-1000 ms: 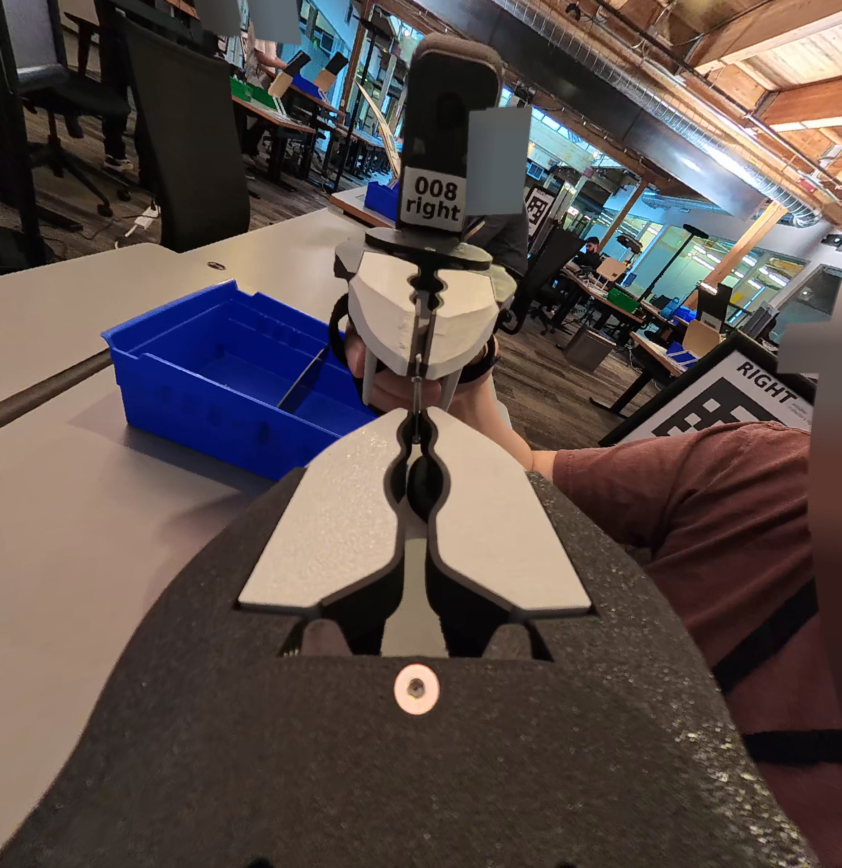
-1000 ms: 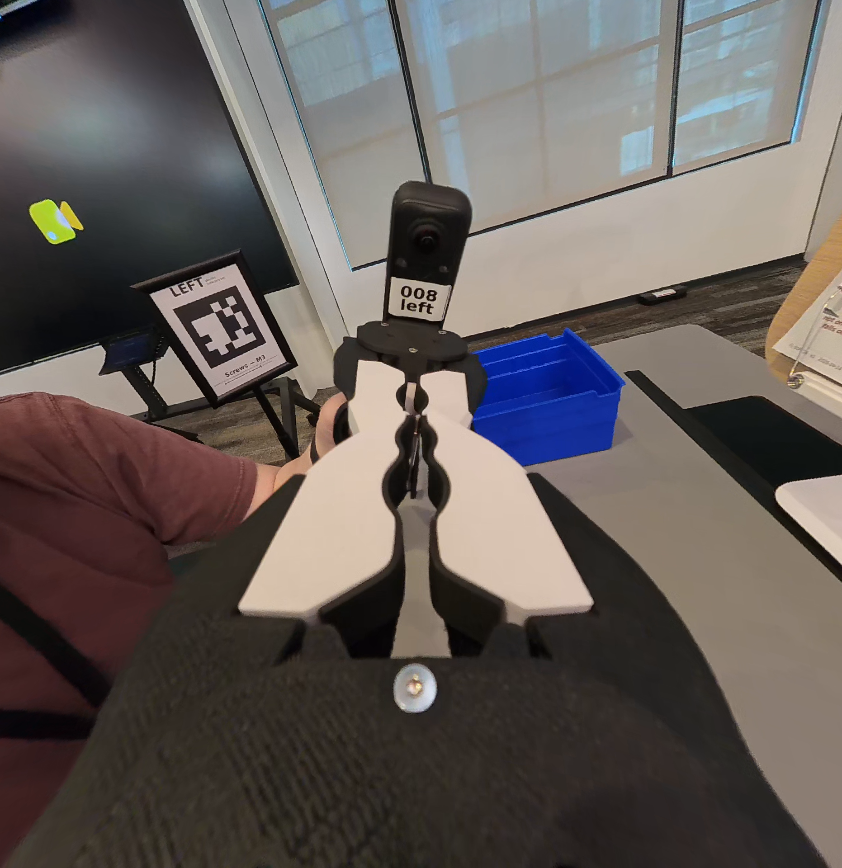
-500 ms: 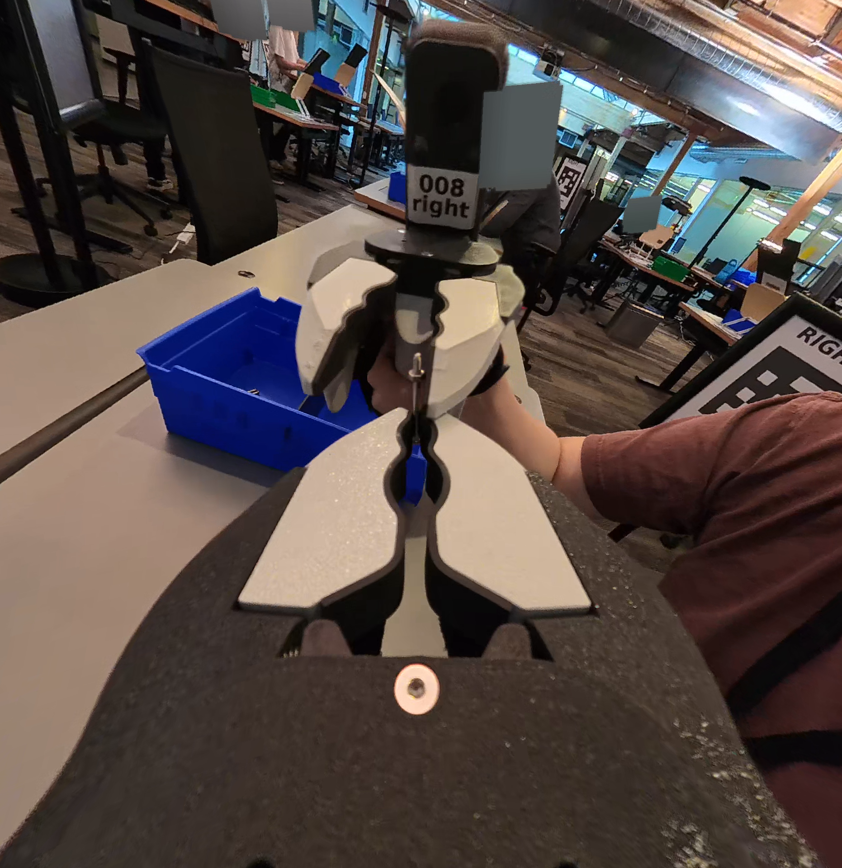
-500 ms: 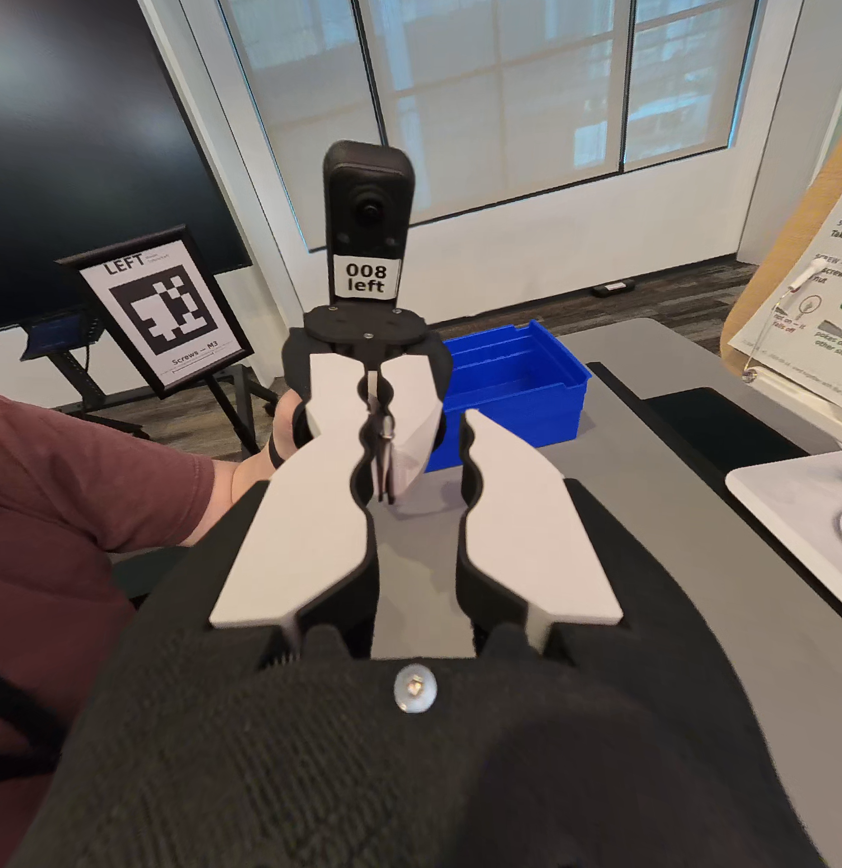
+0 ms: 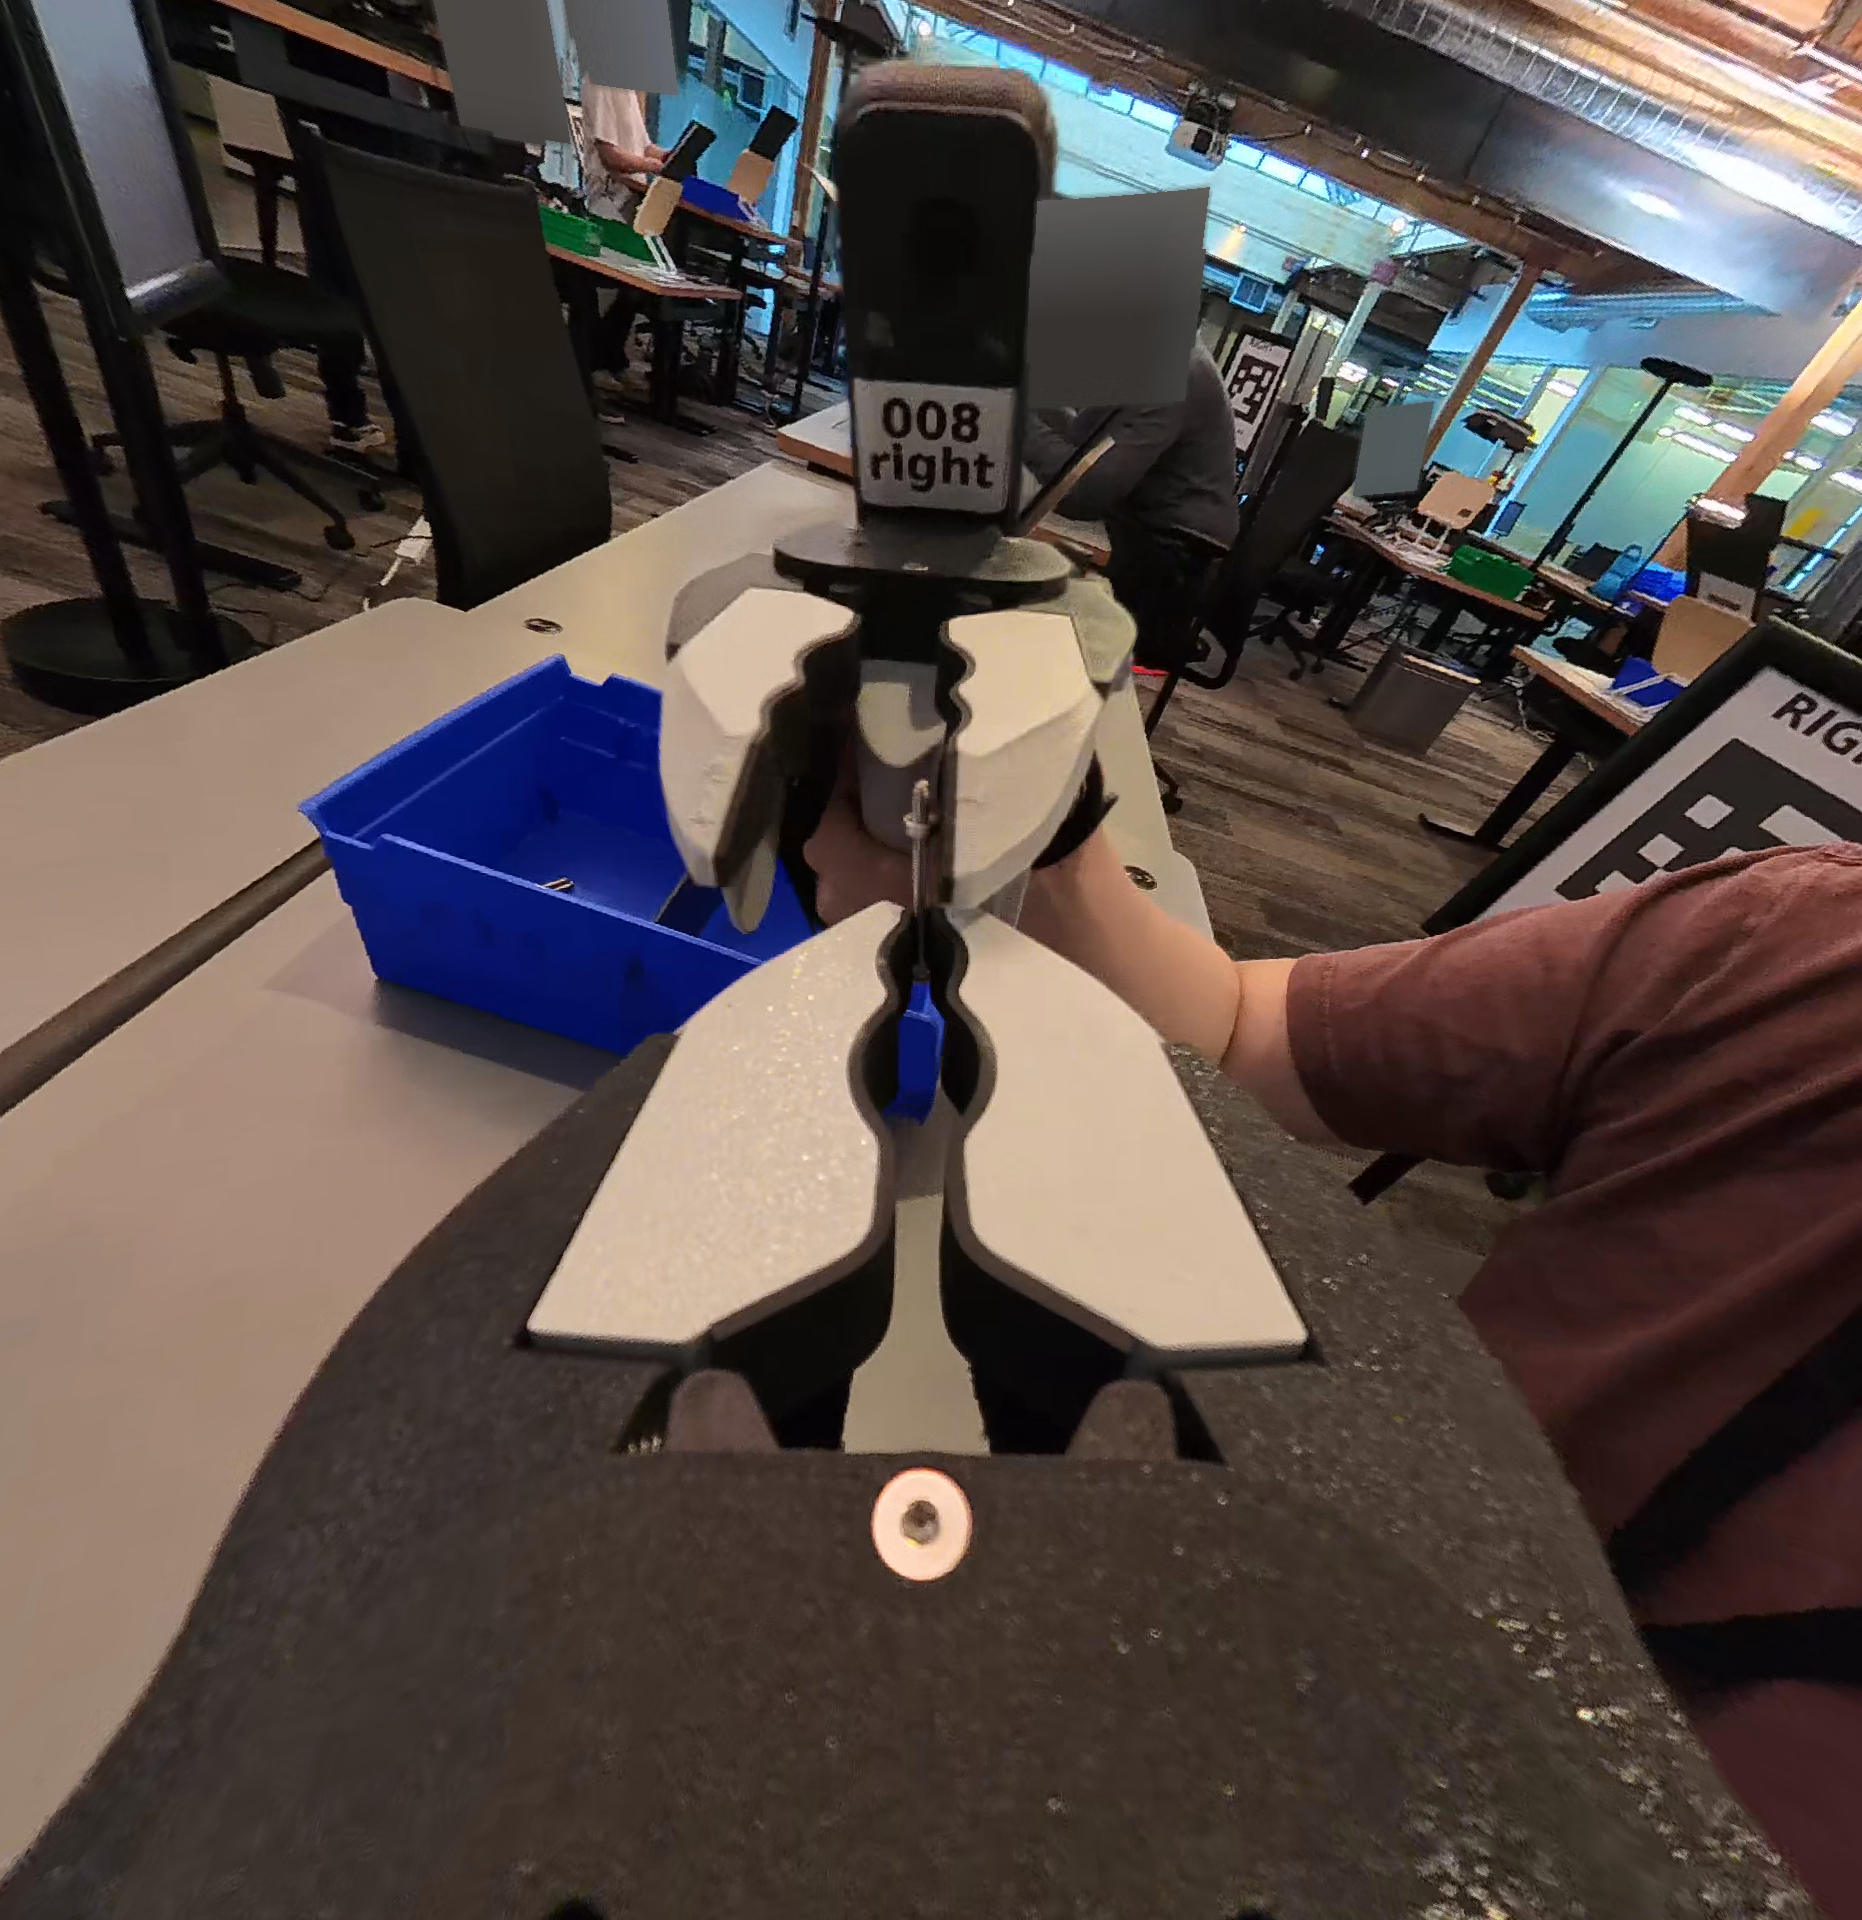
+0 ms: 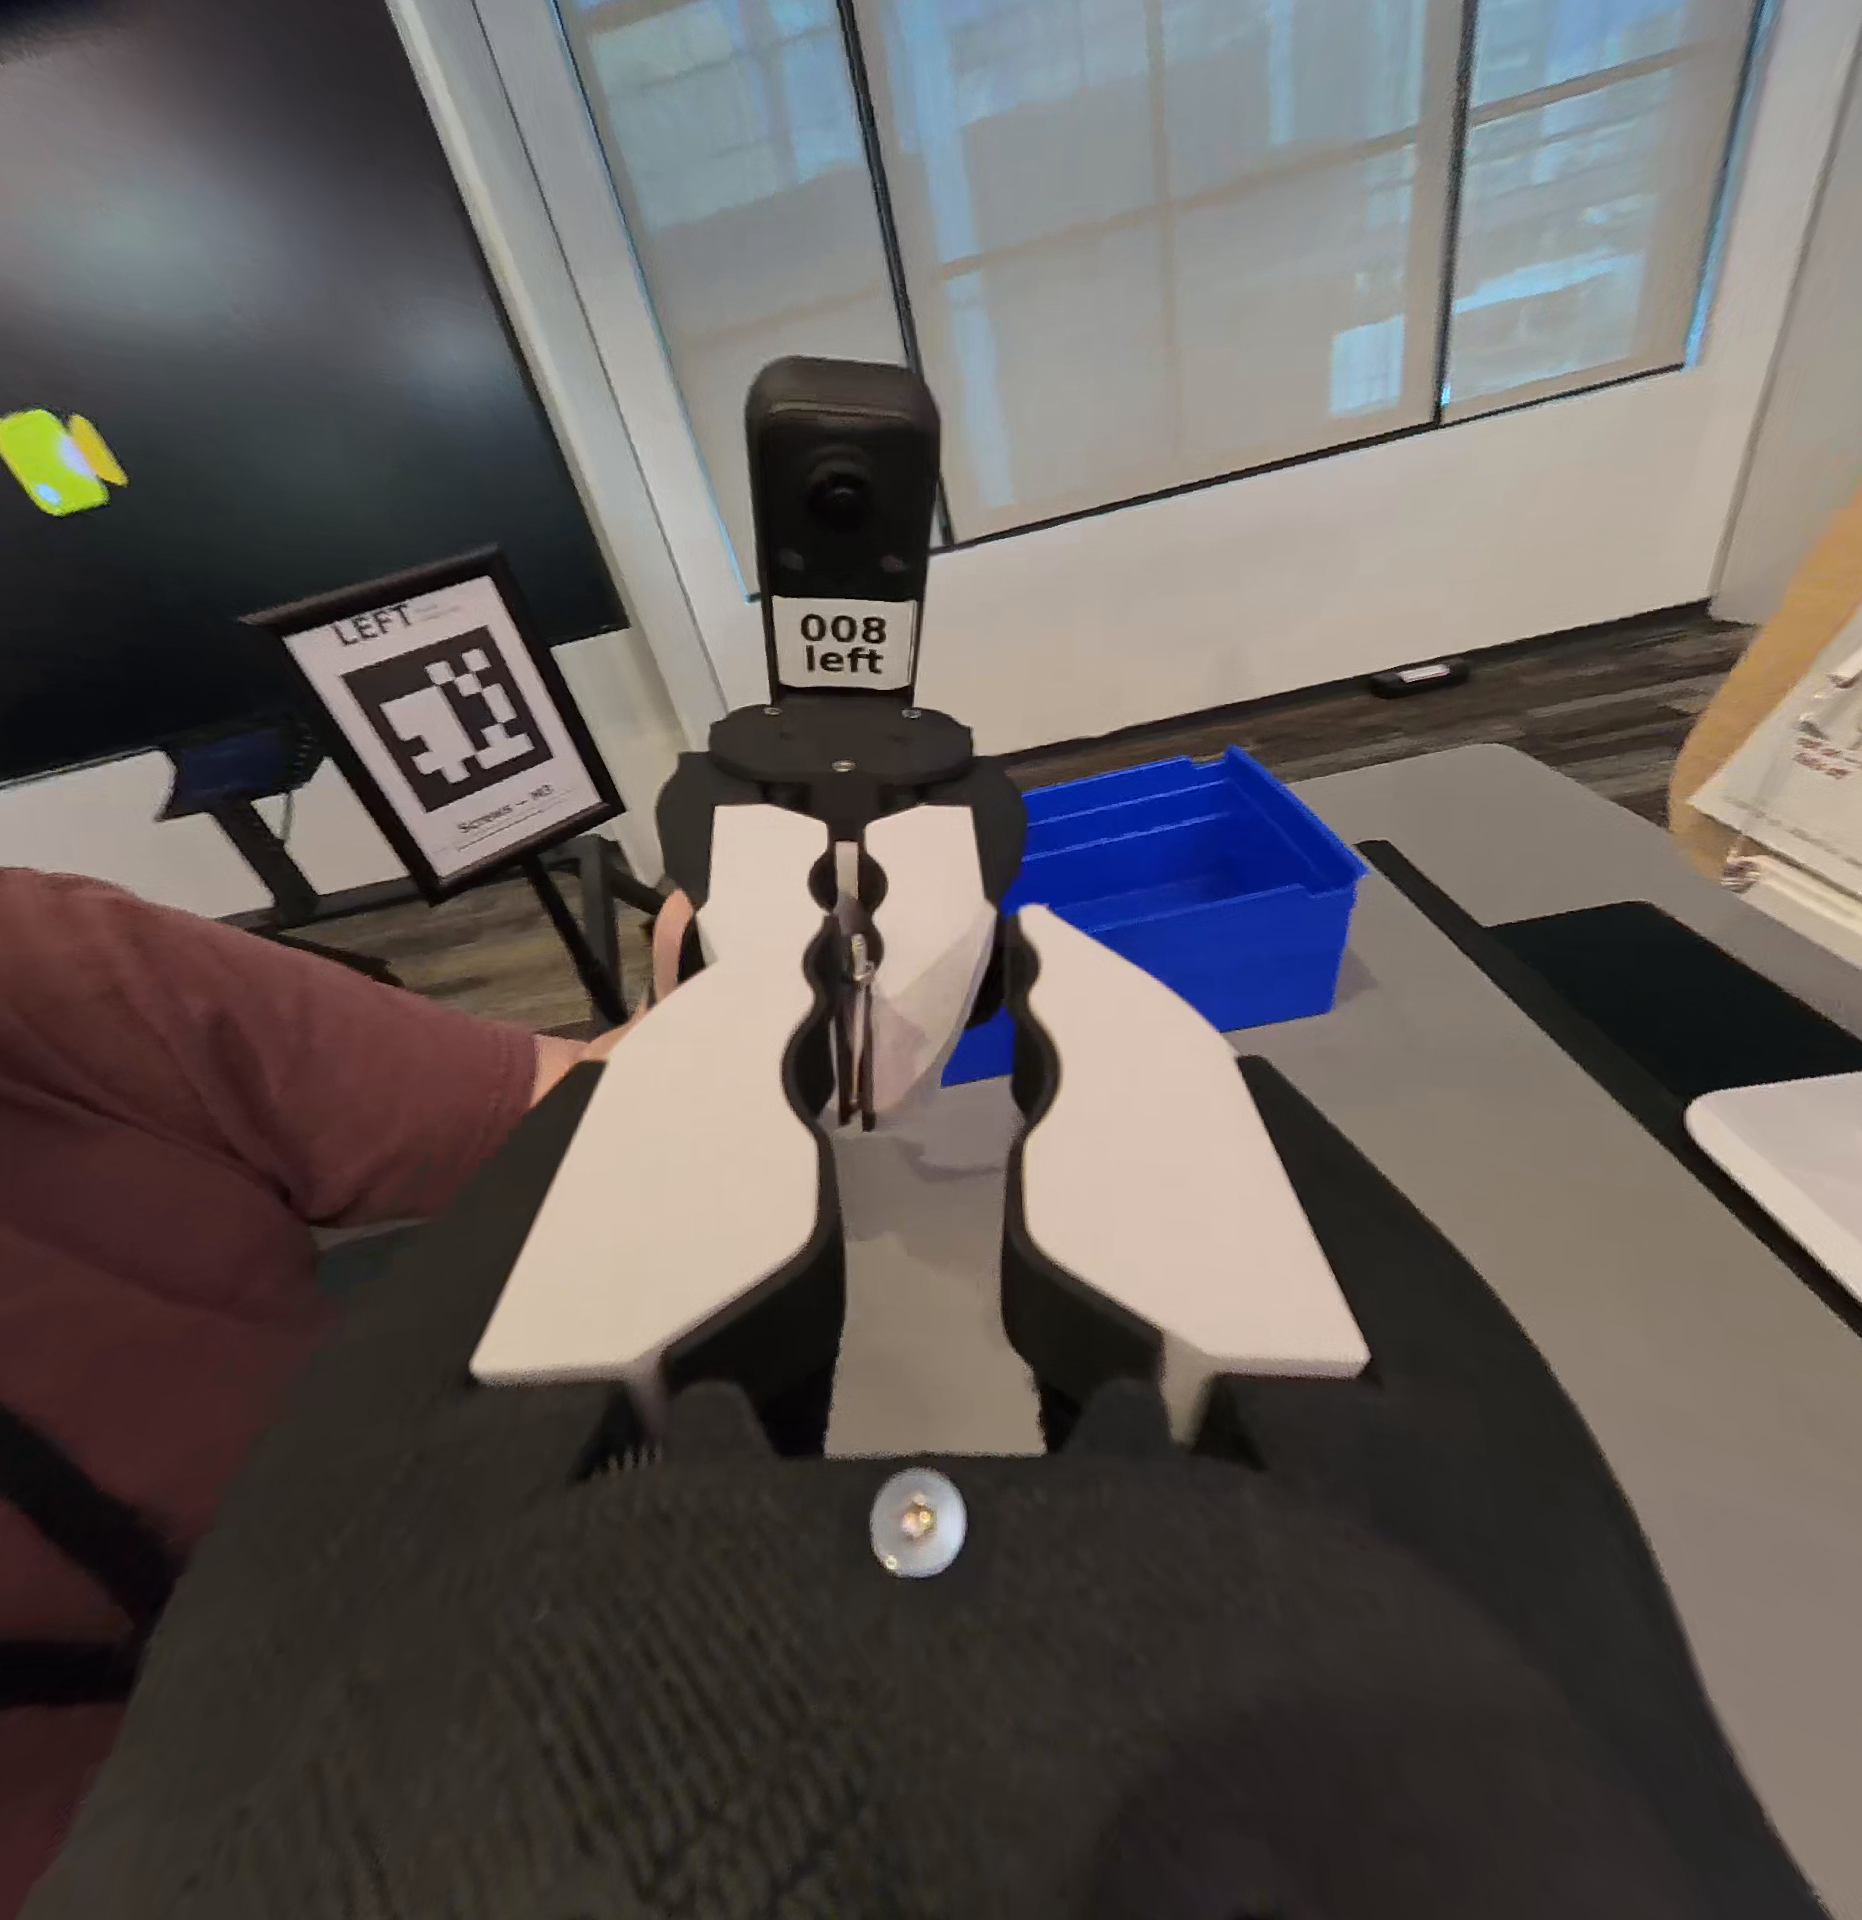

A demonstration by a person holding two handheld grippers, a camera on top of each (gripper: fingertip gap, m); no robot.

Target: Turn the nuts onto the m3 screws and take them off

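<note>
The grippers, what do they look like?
Both grippers, left and right, have flat pale grey jaws with wavy black inner edges on a rough black body. Each carries a black camera with a white sticker on top. The person wears a maroon sleeve.

The blue bin (image 5: 553, 883) stands just behind the facing grippers; bare grey table (image 5: 179, 1195) lies open to their left.

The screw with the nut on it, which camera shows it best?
The left wrist view: the screw rises from the shut left claw, nut visible. In the right wrist view it is blurred against that claw.
</note>
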